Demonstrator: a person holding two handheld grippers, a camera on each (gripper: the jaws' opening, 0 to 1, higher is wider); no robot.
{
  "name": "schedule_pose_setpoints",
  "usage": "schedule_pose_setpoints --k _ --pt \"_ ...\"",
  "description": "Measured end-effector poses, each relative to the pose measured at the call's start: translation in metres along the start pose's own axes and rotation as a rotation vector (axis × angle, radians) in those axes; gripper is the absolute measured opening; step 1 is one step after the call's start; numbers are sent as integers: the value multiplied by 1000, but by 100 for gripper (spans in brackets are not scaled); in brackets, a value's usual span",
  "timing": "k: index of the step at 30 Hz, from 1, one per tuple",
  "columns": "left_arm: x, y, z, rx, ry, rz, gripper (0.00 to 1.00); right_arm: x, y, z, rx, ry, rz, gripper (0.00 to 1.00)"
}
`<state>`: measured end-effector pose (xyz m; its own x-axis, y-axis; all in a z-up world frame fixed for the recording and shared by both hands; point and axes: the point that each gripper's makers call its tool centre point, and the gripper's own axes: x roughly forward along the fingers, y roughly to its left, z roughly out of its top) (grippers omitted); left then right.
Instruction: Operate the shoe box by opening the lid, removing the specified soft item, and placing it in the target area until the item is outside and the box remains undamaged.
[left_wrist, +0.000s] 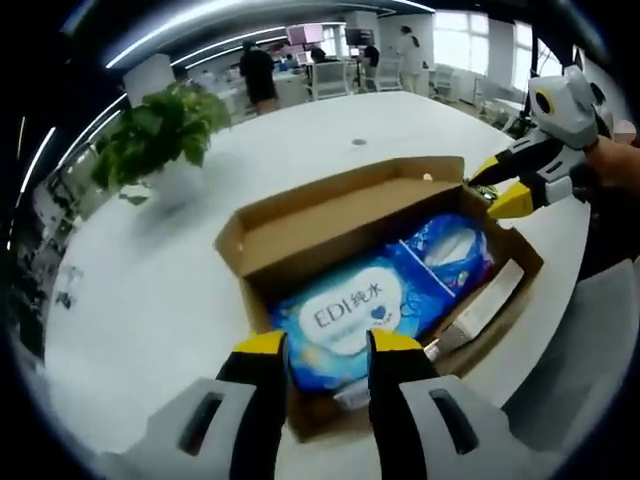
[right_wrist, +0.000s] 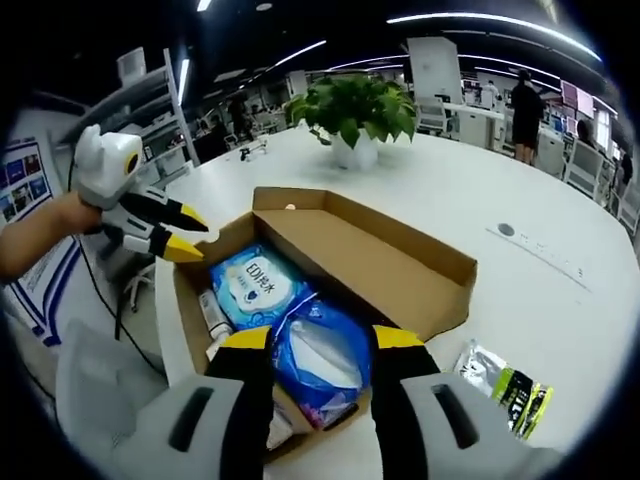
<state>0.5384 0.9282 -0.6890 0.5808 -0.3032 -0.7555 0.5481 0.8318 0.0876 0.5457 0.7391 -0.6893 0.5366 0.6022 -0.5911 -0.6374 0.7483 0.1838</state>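
Open brown cardboard shoe box (left_wrist: 395, 215) on the round white table (left_wrist: 150, 290), soft packs inside.

Left gripper view: the left gripper (left_wrist: 322, 345), jaws apart and empty, hovers over the blue wet-wipe pack (left_wrist: 345, 310); the right gripper (left_wrist: 500, 190) hangs parted at the far corner.
Right gripper view: the right gripper (right_wrist: 312, 340), parted and empty, is above a crumpled blue soft pouch (right_wrist: 320, 355); a green potted plant (right_wrist: 352, 112) stands behind the box.

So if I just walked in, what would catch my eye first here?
Probably the open cardboard shoe box in the middle of the white table, with its lid folded back and two blue wet-wipe packs lying inside. Next, the yellow-tipped claws: the left claw and the right claw each hang open over opposite ends of the box. A leafy potted plant stands on the table beyond the box.
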Motion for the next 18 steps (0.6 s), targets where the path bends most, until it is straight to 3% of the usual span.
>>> schedule_pose_setpoints --k 18 --pt "1 22 -38 -93 60 47 27 33 21 -7 9 33 44 33"
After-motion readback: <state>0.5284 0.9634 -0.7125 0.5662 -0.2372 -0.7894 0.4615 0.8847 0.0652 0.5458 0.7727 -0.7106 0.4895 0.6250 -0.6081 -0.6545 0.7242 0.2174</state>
